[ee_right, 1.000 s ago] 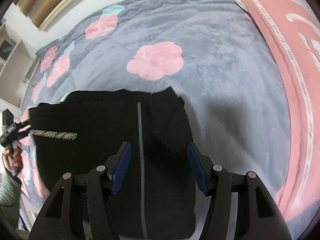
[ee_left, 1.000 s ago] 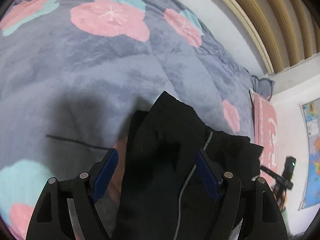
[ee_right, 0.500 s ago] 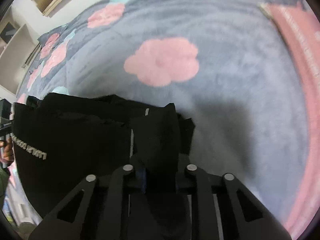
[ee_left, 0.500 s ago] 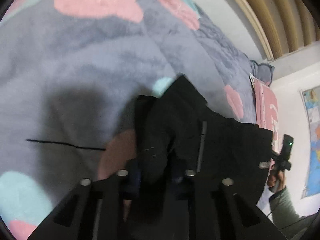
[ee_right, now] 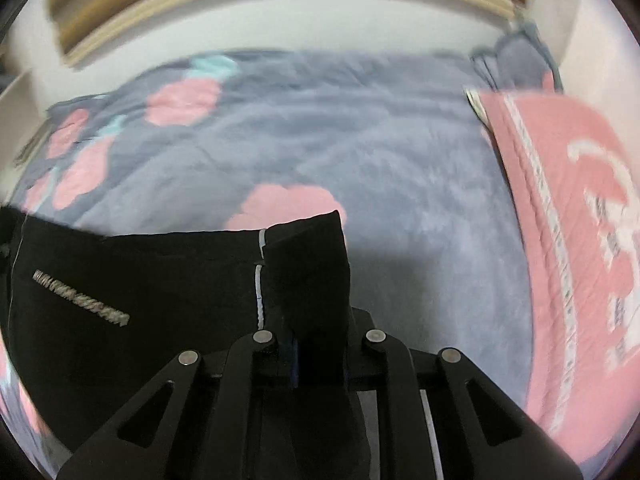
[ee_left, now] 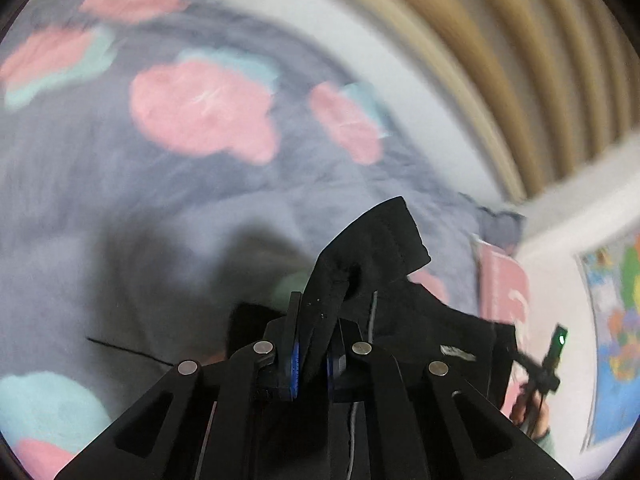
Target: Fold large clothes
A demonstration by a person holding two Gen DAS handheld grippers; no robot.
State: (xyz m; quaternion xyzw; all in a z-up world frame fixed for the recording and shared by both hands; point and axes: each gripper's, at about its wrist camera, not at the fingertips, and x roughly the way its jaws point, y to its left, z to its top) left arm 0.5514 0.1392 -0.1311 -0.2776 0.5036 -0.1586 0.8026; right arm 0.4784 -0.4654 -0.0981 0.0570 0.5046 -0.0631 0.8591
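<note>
A black garment (ee_right: 140, 292) with a thin grey stripe and a grey logo is held up over a grey bed cover with pink flowers (ee_right: 360, 152). My right gripper (ee_right: 318, 354) is shut on one corner of the garment, which sticks up between the fingers. My left gripper (ee_left: 312, 356) is shut on another corner of the same black garment (ee_left: 372, 248). In the left wrist view the garment stretches away to the right toward the other gripper (ee_left: 548, 364), seen far off. Both views are motion-blurred.
A pink blanket (ee_right: 572, 216) lies along the bed's right side. A grey pillow (ee_right: 516, 60) sits at the far corner. Wooden slats (ee_left: 500, 60) and a white wall stand behind the bed. A map (ee_left: 616, 320) hangs on the wall.
Both grippers closed on the garment's corners, then lifted them off the bed; both views tilted up toward the wall.
</note>
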